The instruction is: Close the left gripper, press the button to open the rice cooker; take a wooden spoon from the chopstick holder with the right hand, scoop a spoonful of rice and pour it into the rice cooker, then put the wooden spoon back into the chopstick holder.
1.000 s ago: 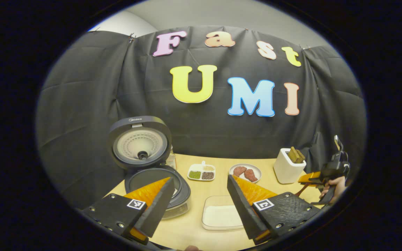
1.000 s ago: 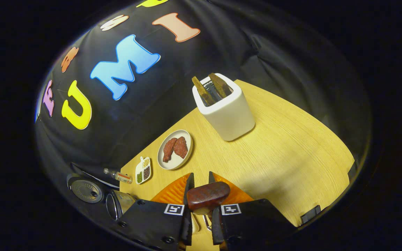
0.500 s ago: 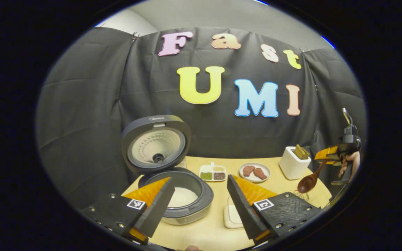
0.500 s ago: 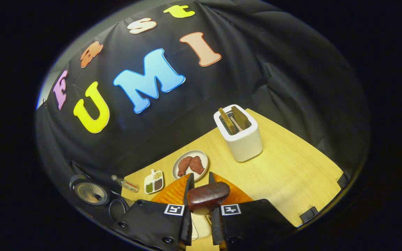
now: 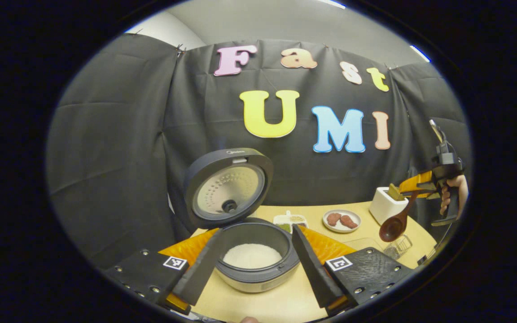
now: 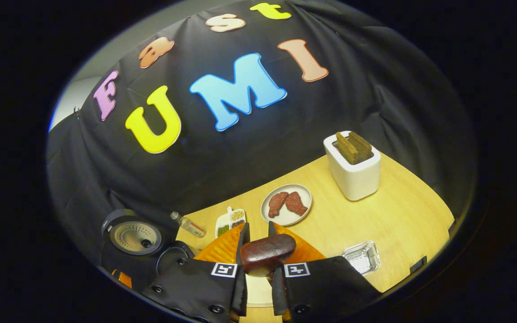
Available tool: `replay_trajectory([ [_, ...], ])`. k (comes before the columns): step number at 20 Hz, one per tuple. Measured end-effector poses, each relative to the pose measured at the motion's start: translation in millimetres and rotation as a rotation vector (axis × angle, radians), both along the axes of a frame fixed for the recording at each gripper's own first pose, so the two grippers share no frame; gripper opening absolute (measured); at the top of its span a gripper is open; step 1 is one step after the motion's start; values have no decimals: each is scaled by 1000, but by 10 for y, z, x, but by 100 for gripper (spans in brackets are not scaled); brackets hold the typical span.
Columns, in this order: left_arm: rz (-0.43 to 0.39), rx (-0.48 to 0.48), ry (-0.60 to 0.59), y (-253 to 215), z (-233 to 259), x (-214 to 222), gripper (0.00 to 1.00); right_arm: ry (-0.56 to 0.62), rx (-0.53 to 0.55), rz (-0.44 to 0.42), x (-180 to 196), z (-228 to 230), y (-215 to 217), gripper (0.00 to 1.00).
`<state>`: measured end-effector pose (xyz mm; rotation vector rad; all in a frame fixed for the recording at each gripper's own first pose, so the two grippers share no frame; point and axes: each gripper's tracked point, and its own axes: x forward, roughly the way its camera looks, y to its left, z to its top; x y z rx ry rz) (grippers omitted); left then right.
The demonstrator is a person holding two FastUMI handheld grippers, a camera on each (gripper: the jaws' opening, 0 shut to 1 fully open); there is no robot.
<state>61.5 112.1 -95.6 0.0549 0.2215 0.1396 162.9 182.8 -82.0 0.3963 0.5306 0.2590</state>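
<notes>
The rice cooker [image 5: 258, 269] stands open, its lid [image 5: 227, 188] upright and white rice in the pot. My left gripper [image 5: 257, 233] is open just in front of it, one finger on each side of the pot and nothing between them. At the far right a hand holds my right gripper [image 5: 413, 188] above the table, shut on the wooden spoon [image 5: 392, 228], whose dark bowl hangs down beside the white chopstick holder [image 5: 386, 204]. In the right gripper view, the gripper [image 6: 257, 231] clamps the spoon's handle end [image 6: 267, 253], with the holder [image 6: 354, 172] ahead to the right.
On the wooden table [image 6: 402, 220] lie a plate of meat [image 6: 286, 204], a small divided dish of beans [image 6: 230, 221], a little bottle [image 6: 189, 224] and a small clear container [image 6: 362, 256]. The cooker's lid [image 6: 135, 235] is at the far left.
The left gripper has shifted so the cooker now sits between its fingers. The right gripper rose with the spoon, and the holder now looks farther off in its view.
</notes>
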Motion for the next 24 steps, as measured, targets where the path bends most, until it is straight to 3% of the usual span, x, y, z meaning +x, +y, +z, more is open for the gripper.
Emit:
replay_trajectory([
  [2,0,1,7,115,-48,-58,99,-1,-51,48,-109,-113,170,24],
  [3,0,-5,9,166,-66,-81,94,-4,-78,67,-136,-182,264,24],
  [7,6,-8,19,402,-173,-173,94,-49,-201,111,-175,-497,503,24],
  [16,-1,-29,43,651,-345,-265,94,60,-370,91,-38,-1335,473,24],
  [21,-1,-27,35,689,-315,-293,96,124,-327,92,-42,-1531,609,24],
  [24,12,-36,35,729,-333,-331,94,181,-237,112,-128,-1574,845,24],
])
